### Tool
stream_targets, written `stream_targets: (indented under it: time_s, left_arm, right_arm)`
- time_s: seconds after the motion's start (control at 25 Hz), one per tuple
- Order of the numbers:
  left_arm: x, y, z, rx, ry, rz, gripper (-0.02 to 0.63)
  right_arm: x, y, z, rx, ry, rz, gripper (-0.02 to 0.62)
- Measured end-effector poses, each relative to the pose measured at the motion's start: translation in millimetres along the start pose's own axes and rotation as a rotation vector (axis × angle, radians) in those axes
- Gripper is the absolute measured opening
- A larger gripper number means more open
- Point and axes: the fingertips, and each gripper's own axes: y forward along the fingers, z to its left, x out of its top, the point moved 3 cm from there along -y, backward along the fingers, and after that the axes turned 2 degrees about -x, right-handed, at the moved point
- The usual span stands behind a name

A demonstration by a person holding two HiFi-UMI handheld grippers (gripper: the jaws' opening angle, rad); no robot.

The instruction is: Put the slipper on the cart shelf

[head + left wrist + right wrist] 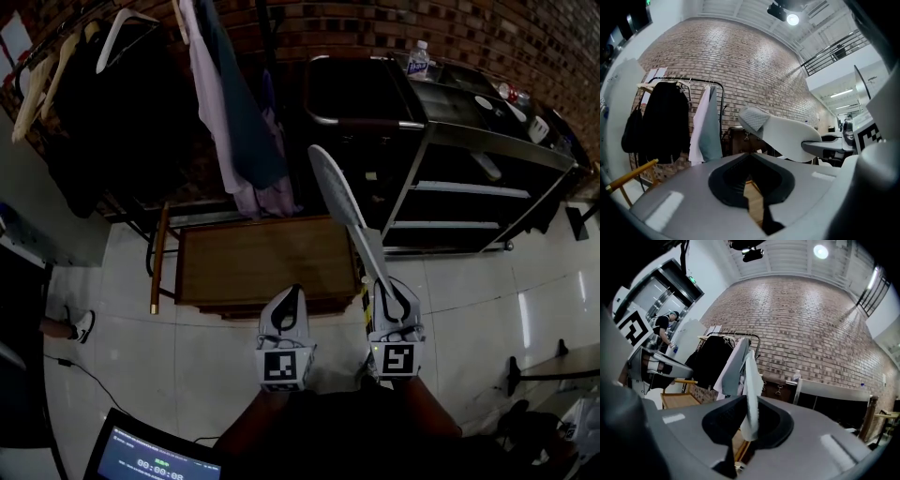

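Note:
My right gripper (pixel 384 281) is shut on the heel end of a white slipper (pixel 339 199), which sticks out forward on its edge towards the black cart (pixel 497 146). In the right gripper view the slipper (pixel 751 390) stands upright between the jaws of the right gripper (pixel 747 427). The cart's shelves (pixel 472 190) lie beyond the slipper's toe, to the right. My left gripper (pixel 292 292) hangs beside the right one, shut on nothing, over a low wooden table. In the left gripper view the slipper (pixel 787 136) shows at the right, above the left gripper (pixel 752 187).
A low wooden table (pixel 262 258) stands straight ahead on the tiled floor. Behind it is a clothes rack with hanging garments (pixel 225 103). A water bottle (pixel 418 58) and small items sit on the cart top. A screen (pixel 150 459) is at bottom left.

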Motion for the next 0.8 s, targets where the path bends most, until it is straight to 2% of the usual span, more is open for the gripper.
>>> stream_targets:
  time_s: [0.2, 0.44, 0.8]
  left_arm:
    - [9.0, 27.1, -37.1, -0.011, -0.021, -0.025, 0.015]
    - [10.3, 63.3, -74.5, 0.007, -0.054, -0.019, 0.015]
    - [3.0, 126.6, -150.1, 0.008, -0.035, -0.018, 0.015]
  right_arm:
    - [-27.0, -4.5, -46.8, -0.035, 0.079, 0.035, 0.044]
    - [-54.3, -6.4, -108.3, -0.049, 0.056, 0.056, 0.046]
    - [-100.9, -18.7, -196.7, -0.049, 0.03, 0.108, 0.046]
